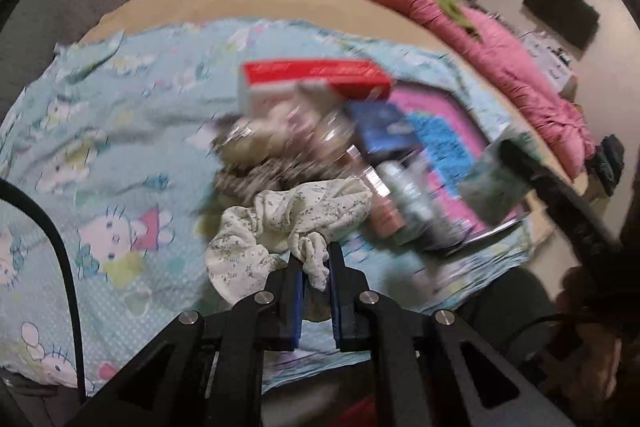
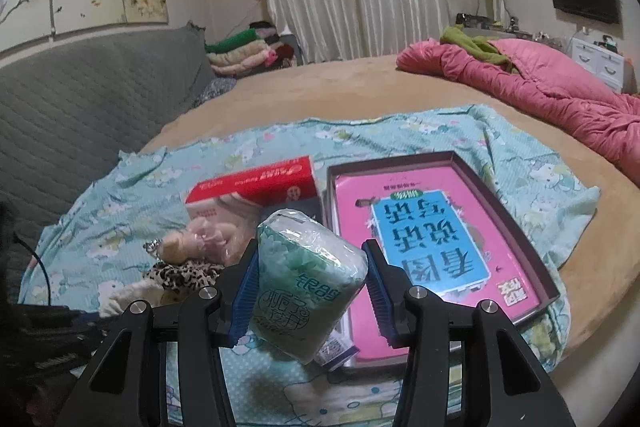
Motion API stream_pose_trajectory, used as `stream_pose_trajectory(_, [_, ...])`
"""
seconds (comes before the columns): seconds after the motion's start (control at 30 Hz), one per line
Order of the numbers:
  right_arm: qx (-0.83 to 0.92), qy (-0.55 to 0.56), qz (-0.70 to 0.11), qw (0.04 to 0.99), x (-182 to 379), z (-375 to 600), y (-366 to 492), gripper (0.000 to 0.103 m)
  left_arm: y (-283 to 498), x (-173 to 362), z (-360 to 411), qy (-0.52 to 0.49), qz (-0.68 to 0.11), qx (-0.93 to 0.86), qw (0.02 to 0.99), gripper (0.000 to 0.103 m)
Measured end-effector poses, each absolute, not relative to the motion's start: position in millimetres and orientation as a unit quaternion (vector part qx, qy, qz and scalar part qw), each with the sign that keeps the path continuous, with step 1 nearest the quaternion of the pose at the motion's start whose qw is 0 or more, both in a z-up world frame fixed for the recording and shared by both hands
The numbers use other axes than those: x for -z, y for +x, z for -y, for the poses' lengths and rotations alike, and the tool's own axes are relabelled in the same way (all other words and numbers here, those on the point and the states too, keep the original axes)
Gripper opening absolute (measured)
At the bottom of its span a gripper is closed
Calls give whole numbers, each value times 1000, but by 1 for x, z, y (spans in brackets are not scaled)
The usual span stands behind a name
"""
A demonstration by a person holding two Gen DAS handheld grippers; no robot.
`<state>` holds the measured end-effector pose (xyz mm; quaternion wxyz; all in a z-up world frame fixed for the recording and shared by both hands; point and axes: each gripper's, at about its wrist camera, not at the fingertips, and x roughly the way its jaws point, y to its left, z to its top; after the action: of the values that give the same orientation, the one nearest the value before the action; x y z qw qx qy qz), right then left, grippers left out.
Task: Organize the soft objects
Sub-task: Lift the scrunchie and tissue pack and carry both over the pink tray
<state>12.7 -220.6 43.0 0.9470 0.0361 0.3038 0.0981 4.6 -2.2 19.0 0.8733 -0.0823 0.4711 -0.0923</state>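
Observation:
My left gripper [image 1: 316, 259] is shut on a white floral scrunchie [image 1: 288, 227] and holds it over the blue cartoon sheet [image 1: 100, 131]. My right gripper [image 2: 308, 271] is shut on a green tissue pack [image 2: 304, 279], lifted above the sheet [image 2: 520, 187]; the pack also shows in the left wrist view [image 1: 496, 183]. A leopard scrunchie [image 2: 184, 275] and a small plush toy in clear wrap [image 2: 200, 243] lie on the sheet left of the pack. A dark tray [image 2: 532, 251] holding a pink book [image 2: 424, 239] lies to the right.
A red and white tissue box [image 2: 256, 191] stands behind the toy. A pink quilt [image 2: 560, 99] lies at the bed's far right. A grey padded headboard [image 2: 80, 99] is on the left. Folded blankets [image 2: 244, 55] are stacked at the back.

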Motion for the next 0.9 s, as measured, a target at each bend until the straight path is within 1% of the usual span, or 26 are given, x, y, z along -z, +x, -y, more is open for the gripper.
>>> stream_pose_trajectory(0.13, [-89,48,-289,952,-51,235,14,51,12,-43,20,-73,-451,112,882,11])
stream_pose_trajectory(0.5, [-40,98,-268,958,-60,286,22,51,35,-71,84,-51,-428,164,887,11])
stream_pose_trajectory(0.7, [-7,110,-268,957,-56,319,30,51,55,-74,127,-34,-426,194,883,11])
stream_pose_trajectory(0.9, [19,128,-281,951,-44,350,39,51,76,-57,171,-7,-443,215,870,11])
